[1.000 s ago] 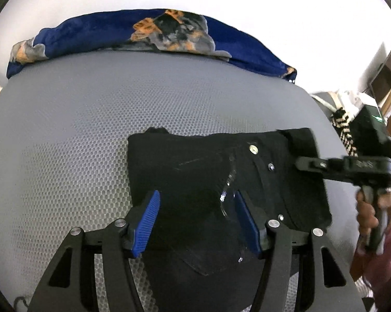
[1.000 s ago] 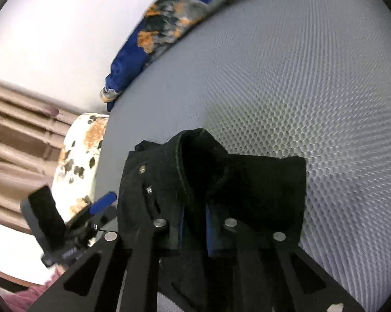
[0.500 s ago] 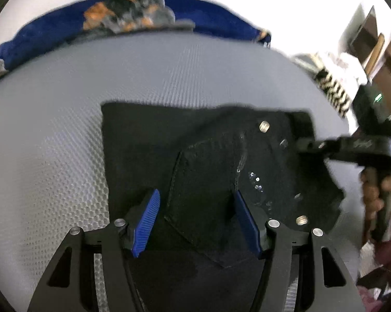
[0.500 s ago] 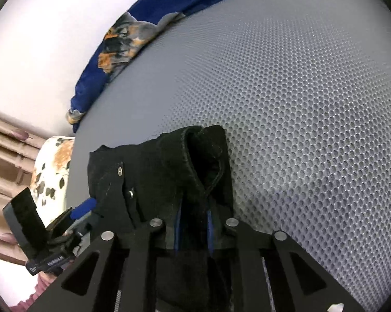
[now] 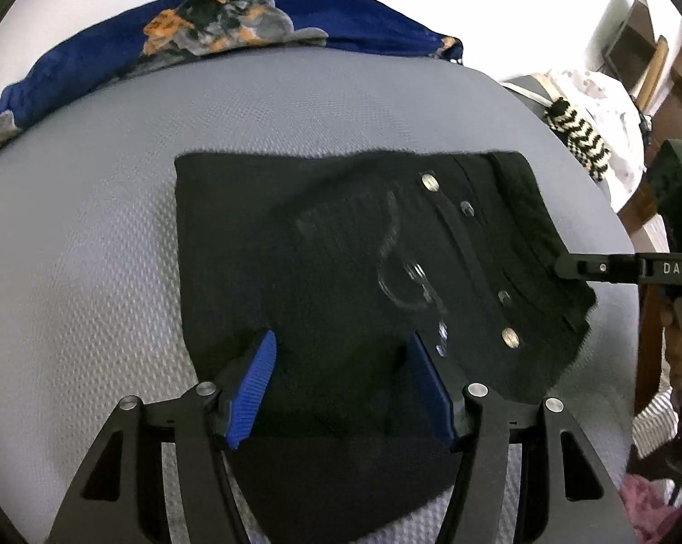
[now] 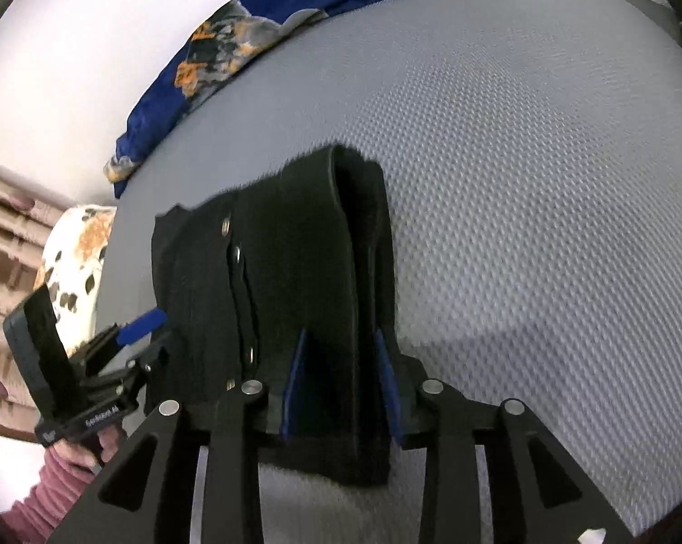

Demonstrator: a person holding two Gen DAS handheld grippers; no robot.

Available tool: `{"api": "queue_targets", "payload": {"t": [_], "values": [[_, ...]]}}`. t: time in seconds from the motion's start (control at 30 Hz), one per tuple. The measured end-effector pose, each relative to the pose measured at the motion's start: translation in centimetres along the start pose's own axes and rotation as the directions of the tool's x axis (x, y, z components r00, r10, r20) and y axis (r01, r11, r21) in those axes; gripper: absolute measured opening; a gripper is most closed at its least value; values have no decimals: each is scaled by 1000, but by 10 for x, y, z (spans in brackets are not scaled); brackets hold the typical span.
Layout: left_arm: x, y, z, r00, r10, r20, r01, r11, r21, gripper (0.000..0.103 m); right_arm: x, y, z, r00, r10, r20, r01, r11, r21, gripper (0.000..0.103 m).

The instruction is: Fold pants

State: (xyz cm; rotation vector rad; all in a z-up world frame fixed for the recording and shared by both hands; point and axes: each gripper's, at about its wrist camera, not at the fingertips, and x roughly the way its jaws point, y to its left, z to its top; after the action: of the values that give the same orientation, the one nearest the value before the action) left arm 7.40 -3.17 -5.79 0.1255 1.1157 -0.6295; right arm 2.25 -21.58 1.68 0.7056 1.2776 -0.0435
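Right tongs opening, letting go the waistband they pinched a second ago; black pants, now flatter on the grey bed, lie beneath the left tongs, spread apart; fold apparently laid.

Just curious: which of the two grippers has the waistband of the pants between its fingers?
The right gripper: the pants waistband sits between its opening fingers. The left gripper just straddles flat cloth.

Your left gripper hung over the folded black pants on the grey mesh surface, blue pads spread apart, fabric between them, not pinched. Your right gripper reached the waistband edge from the right. Blue patterned cloth lay behind.
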Motion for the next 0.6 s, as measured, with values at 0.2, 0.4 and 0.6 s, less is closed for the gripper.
{"api": "queue_targets", "payload": {"t": [0.2,0.4,0.6], "values": [[-6,-12,-22,1000,-2,-7,3,1000,31,61,-11,7,-24,1000,-32,2,32,999,-38,14],[-9,-14,-38,1000,-8,-22,8,1000,20,61,-25,15,-35,998,-59,19,60,996,-63,11],[-5,-13,-39,999,9,-34,-9,1000,-12,61,-12,5,-43,996,-87,-7,87,995,-54,11]]}}
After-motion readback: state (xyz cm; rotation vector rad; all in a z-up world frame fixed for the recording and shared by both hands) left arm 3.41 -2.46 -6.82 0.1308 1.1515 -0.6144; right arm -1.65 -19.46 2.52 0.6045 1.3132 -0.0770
